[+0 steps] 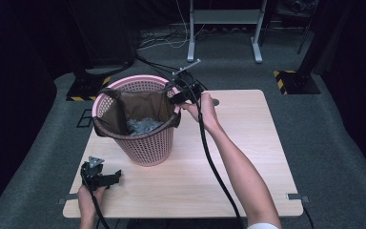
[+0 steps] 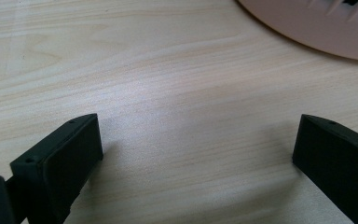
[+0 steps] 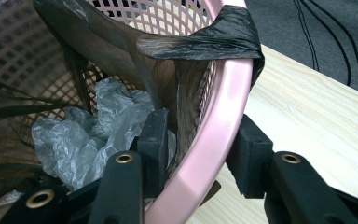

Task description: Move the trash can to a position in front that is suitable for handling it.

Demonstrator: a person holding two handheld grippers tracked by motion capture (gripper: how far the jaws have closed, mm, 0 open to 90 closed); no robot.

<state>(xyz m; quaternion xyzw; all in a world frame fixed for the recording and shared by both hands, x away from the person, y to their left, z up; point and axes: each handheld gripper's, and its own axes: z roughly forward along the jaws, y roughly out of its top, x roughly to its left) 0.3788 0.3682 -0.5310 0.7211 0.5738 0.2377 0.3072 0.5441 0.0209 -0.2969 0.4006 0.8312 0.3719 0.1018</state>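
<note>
Now right hand-held gripper (image 3: 198,156) clamping pink basket (image 1: 145,143) rim and bag liner (image 3: 200,44), left hand-held gripper (image 2: 196,154) wide, empty

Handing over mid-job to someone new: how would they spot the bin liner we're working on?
On the wooden table stands a pink lattice basket. The liner is the dark, see-through plastic bag hanging inside it, its edge folded over the rim beside the right hand-held gripper. It is unlike the crumpled grey plastic lying at the bottom.

pink basket (image 1: 145,143) mid-table, bare tabletop (image 1: 238,143) beside
</note>
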